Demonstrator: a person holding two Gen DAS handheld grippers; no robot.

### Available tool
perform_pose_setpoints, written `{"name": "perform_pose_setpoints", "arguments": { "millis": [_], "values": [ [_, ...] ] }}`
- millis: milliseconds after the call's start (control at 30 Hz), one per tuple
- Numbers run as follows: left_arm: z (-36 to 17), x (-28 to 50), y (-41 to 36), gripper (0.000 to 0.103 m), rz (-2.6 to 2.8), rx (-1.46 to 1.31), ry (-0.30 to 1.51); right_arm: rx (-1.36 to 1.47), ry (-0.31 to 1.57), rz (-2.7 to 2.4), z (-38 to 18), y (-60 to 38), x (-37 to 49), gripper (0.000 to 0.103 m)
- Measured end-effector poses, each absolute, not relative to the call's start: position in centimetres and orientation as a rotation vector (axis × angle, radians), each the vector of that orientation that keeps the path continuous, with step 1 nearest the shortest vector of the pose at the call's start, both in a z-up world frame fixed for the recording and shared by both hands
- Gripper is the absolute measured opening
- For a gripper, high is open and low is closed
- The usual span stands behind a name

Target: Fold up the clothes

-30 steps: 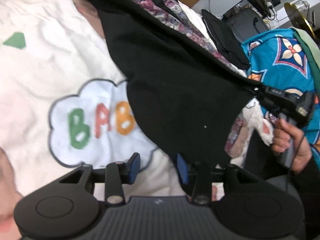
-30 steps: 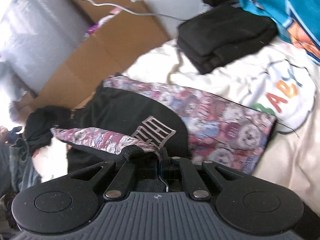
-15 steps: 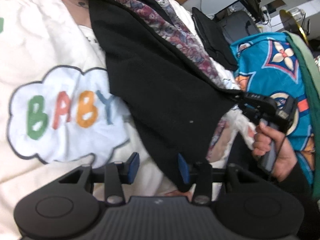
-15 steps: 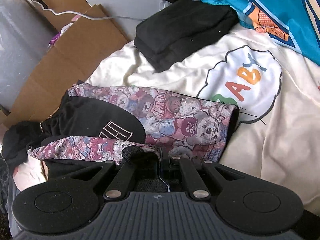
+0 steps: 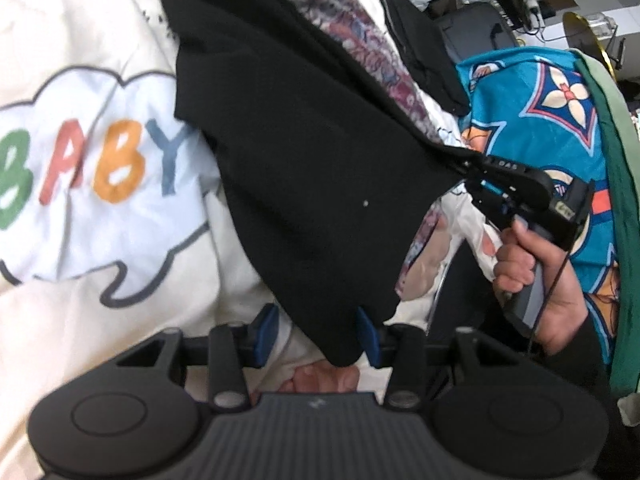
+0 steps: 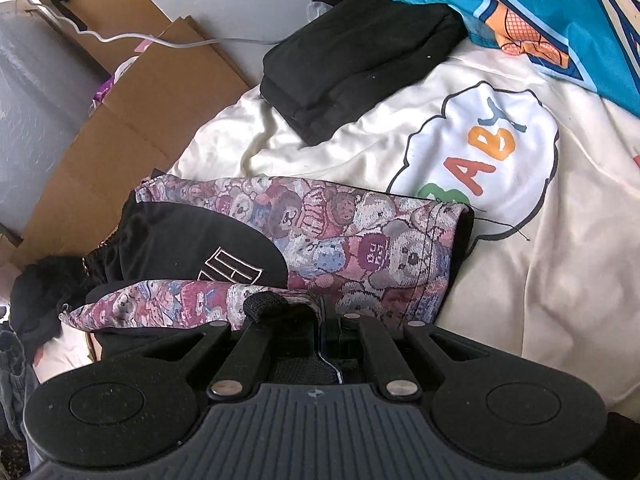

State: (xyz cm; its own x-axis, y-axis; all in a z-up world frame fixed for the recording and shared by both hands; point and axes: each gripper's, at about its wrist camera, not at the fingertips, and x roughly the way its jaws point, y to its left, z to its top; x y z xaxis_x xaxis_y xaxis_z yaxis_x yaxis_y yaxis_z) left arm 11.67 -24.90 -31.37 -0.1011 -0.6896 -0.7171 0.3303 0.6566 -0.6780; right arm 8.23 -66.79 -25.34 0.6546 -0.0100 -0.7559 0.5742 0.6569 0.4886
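Cream bedding (image 5: 92, 320) printed with a BABY cloud (image 5: 92, 168) is filling my left wrist view, and I am seeing the black garment (image 5: 320, 140) stretching across it. Its long axis is running diagonally from the upper left down toward the right, where the right gripper (image 5: 476, 178), held in a hand (image 5: 532, 280), is pinching its edge. A lower corner of the cloth is hanging down between the blue pads of my left gripper (image 5: 316, 334), whose jaws are standing well apart and gripping nothing. A bright teal patterned cloth (image 5: 540, 120) is lying beyond.

Through the right wrist view I am looking along the garment, which is lying over the bedding (image 6: 540, 280) with its bear-patterned lining (image 6: 360, 232) turned up. The right gripper (image 6: 324, 320) is clamping tight on a bunched fold of the garment (image 6: 192, 240). Only this view is showing me the white logo (image 6: 230, 266), a folded black pile (image 6: 352, 64) and cardboard boxes (image 6: 132, 128) beside the bed.
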Motion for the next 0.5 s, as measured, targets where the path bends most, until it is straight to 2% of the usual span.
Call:
{"name": "perform_pose_setpoints", "arguments": {
  "millis": [67, 100, 133, 200, 267, 500],
  "values": [
    [-31.3, 11.8, -24.6, 0.045, -0.881, -0.340, 1.433, 0.802, 0.800, -0.373, -25.5, -66.9, 8.3, 0.001],
    [-31.2, 11.9, -24.5, 0.042, -0.881, -0.350, 1.427, 0.805, 0.799, -0.372, -25.5, -66.9, 8.3, 0.001],
    [-31.0, 11.9, -24.4, 0.022, -0.882, -0.359, 1.418, 0.807, 0.797, -0.371, -25.5, -66.9, 8.3, 0.001],
    [-30.5, 12.0, -24.0, 0.007, -0.887, -0.372, 1.401, 0.813, 0.789, -0.369, -25.5, -66.9, 8.3, 0.001],
    [-29.9, 12.2, -23.6, 0.003, -0.895, -0.395, 1.387, 0.817, 0.773, -0.361, -25.3, -67.0, 8.2, 0.001],
    [-27.0, 13.3, -23.9, 0.002, -0.980, -0.416, 1.325, 0.808, 0.701, -0.355, -23.9, -67.6, 7.6, 0.001]
  ]
}}
